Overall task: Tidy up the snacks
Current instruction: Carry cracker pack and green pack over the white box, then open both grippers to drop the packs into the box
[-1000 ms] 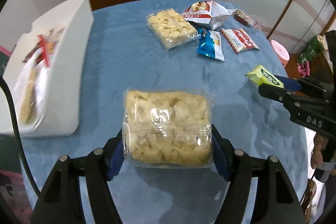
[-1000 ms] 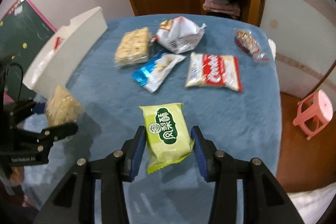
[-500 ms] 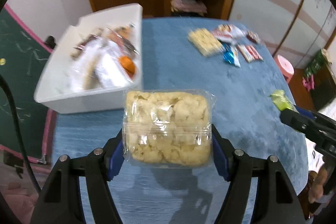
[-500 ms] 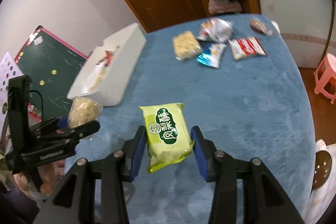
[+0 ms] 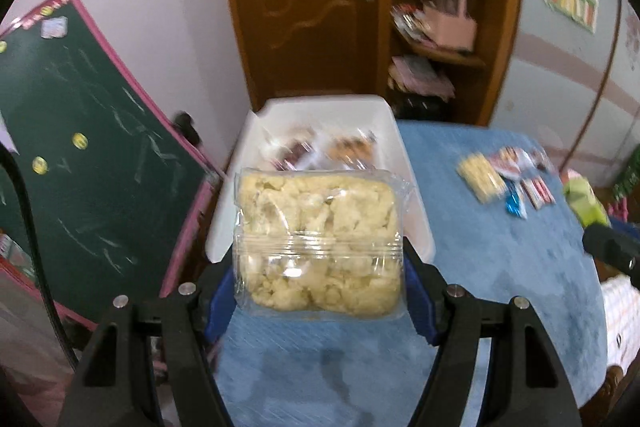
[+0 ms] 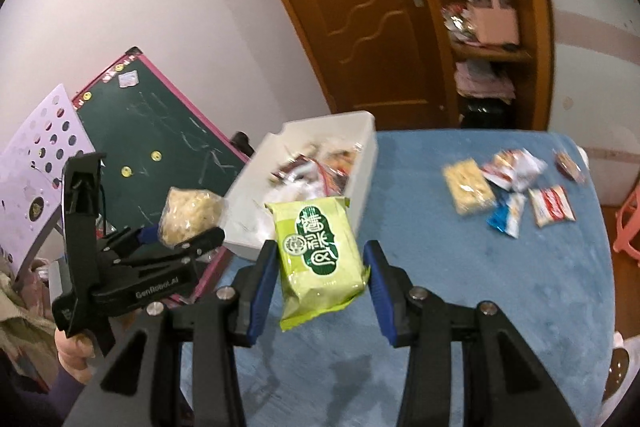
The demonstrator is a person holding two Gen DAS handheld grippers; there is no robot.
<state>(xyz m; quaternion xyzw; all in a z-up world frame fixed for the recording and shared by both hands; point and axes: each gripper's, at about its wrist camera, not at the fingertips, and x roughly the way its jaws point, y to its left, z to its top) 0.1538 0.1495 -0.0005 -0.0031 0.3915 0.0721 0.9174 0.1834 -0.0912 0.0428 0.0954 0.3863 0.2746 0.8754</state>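
My left gripper (image 5: 318,291) is shut on a clear bag of pale puffed snacks (image 5: 318,239), held in the air just in front of the white bin (image 5: 416,203). The bin holds several wrapped snacks. My right gripper (image 6: 320,267) is shut on a green snack packet (image 6: 320,247), held above the blue table near the bin's (image 6: 366,163) near end. The left gripper with its bag (image 6: 192,217) also shows in the right wrist view, left of the bin.
Several snack packs (image 6: 508,191) lie in a cluster on the far right of the blue table (image 6: 500,287). A green chalkboard (image 5: 80,147) leans left of the table. A wooden door and shelf stand behind. A pink stool (image 6: 628,227) is at right.
Both grippers have lifted and swung left toward the white bin with their packs. The bin now lies straight ahead of both, and the loose snacks have shifted to the right.
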